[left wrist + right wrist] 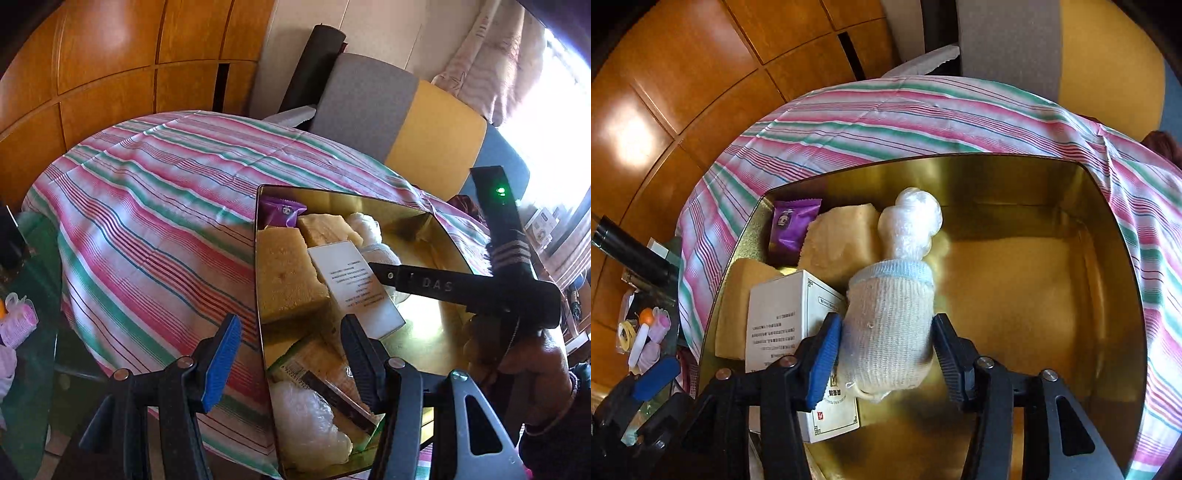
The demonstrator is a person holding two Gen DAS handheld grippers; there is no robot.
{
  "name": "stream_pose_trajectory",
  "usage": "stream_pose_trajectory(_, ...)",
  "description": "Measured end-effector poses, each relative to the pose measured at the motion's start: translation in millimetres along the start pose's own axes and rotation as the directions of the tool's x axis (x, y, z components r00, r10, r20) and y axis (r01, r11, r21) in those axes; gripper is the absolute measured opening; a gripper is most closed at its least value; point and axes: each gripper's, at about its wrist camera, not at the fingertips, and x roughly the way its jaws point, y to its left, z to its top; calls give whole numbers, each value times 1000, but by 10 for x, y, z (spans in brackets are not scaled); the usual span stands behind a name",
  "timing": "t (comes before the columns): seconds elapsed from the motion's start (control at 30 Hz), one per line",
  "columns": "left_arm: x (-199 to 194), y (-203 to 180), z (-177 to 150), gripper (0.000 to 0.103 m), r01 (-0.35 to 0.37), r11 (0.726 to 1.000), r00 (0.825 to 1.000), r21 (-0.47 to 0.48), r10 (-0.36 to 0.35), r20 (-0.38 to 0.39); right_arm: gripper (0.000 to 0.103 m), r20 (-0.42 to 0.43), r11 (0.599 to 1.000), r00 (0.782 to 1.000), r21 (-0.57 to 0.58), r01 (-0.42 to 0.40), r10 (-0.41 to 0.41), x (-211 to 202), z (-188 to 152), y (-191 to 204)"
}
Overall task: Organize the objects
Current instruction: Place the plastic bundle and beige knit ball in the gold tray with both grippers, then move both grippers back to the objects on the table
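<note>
An open gold tin [1108, 221] sits on the striped tablecloth. Along its left side lie a purple packet [792, 225], yellow sponges [842, 240] and a white printed box [783, 321]. A cream sock bundle with clear plastic sticking out of its top [890, 325] rests on the box and the tin floor, between the pads of my right gripper [888, 336], which stand open beside it. In the left wrist view my left gripper [291, 360] is open astride the tin's near left wall [256, 236], holding nothing. A plastic-wrapped lump [306, 424] lies at the tin's near end.
Grey and yellow chairs [399, 122] stand behind the round table [147, 206], with wooden cupboard doors [110, 74] at the back left. Small clutter sits on a low glass surface [646, 332] to the left. The tin's right half [1015, 295] holds nothing.
</note>
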Motion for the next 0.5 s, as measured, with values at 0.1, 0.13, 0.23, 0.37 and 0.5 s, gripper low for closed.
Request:
stream_pose_trajectory(0.1,-32,-26,2,56,-5,1000,1000,5,5,8,64,21,1000,1000,4,-5,5,-88,-19,-16)
stream_pose_trajectory(0.13,-43,-34,6,56,-7,1000,1000,8,7,12,67,30,1000,1000,3,-3,3,-127,-24,-16)
stream_pose_trajectory(0.23,-114,-75,16,56,-14,1000,999,18,13,32,72,58,1000,998,-8,8,-8,-282,-60,-21)
stream_pose_trajectory(0.37,-222,-155,25,56,-23,999,998,47,20,63,78,104,999,994,-30,38,-35,-519,-128,-24)
stream_pose_trajectory(0.5,-295,-238,18,56,-28,997,996,76,22,82,80,148,994,986,-58,88,-78,-765,-283,-46)
